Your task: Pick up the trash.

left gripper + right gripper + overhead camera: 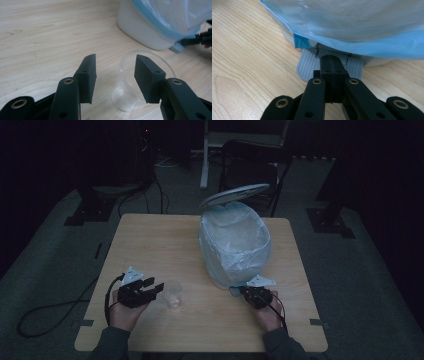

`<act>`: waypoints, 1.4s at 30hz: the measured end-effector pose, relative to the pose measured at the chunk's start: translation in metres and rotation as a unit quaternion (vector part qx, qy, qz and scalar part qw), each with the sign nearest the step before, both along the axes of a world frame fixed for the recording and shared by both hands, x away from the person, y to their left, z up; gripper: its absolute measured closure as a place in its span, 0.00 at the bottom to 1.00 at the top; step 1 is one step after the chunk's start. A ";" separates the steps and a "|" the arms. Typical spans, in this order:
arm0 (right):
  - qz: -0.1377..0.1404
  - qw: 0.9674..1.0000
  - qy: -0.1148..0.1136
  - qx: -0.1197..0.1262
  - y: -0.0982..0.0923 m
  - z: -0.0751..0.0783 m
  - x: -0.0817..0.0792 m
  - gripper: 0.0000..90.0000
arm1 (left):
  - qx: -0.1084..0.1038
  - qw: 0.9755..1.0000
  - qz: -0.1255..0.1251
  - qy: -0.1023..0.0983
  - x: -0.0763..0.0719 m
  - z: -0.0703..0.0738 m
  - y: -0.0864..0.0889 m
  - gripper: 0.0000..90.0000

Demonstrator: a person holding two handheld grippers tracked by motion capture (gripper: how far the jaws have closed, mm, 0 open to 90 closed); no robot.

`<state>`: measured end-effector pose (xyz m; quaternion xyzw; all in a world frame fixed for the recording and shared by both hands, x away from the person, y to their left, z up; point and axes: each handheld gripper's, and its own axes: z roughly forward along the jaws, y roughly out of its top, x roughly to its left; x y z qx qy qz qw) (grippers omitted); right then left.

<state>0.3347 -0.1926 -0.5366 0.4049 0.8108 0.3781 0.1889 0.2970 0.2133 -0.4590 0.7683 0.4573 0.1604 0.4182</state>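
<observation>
While its lid stands open, the bin (235, 245) holds a liner (235, 227).

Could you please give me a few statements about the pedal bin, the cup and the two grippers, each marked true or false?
1. The pedal bin's lid is up. True.
2. The right gripper is wide open. False: its jaws are shut, resting on the pedal.
3. The clear plastic cup lies on its side. False: it stands upright.
4. The left gripper is open. True.
5. The bin has a plastic liner. True.
</observation>
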 end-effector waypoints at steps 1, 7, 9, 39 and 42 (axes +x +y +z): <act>0.000 1.000 -0.001 -0.001 0.000 0.000 0.000 1.00 | 0.003 1.000 -0.002 0.005 0.000 -0.002 -0.001 0.60; 0.001 1.000 -0.002 -0.002 0.000 0.000 0.000 1.00 | 0.012 0.999 -0.012 0.041 -0.007 -0.016 -0.002 0.73; 0.001 1.000 -0.002 -0.002 0.000 0.000 0.000 1.00 | 0.026 0.998 -0.010 0.048 -0.012 -0.020 -0.002 0.81; 0.001 1.000 -0.004 -0.004 0.001 0.000 0.000 1.00 | 0.035 0.997 -0.073 -0.003 0.005 -0.010 -0.027 0.97; 0.001 1.000 -0.003 -0.004 0.000 0.000 0.000 1.00 | 0.033 0.997 -0.071 -0.015 0.009 -0.002 -0.026 0.97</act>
